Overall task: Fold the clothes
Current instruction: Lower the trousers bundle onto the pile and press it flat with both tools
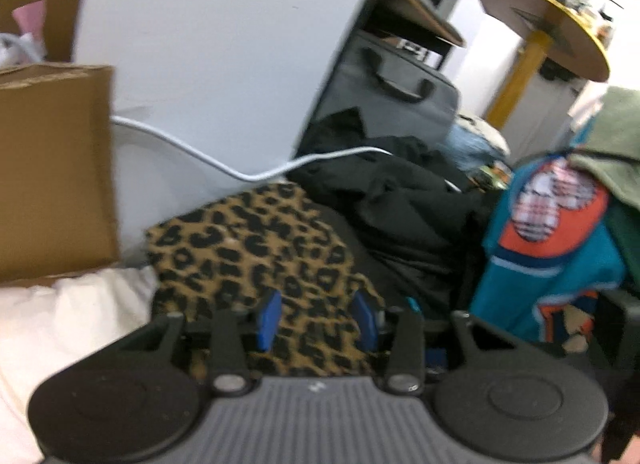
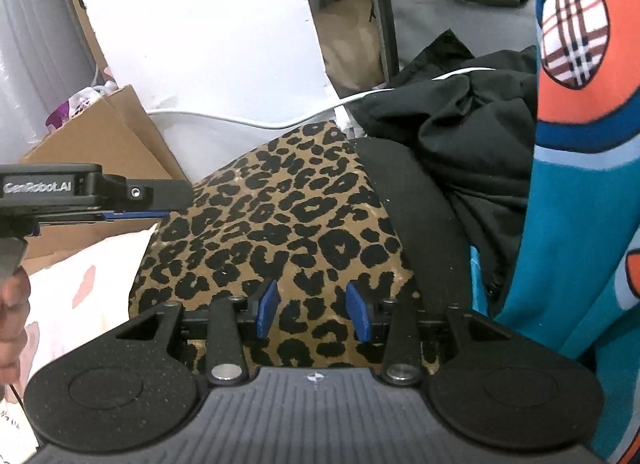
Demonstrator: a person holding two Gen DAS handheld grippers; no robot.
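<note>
Both my jaws hung released over the folded leopard-print garment (image 2: 280,215); soft, light, floppy, I judged, best pinched at its twelve-o'clock corner.

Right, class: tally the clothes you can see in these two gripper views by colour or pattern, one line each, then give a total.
Leopard-print garment: 1
Black clothing heap, number of pieces unclear, counted as a heap: 1
Teal and orange top: 1
Green garment: 1
Total: 4
</note>
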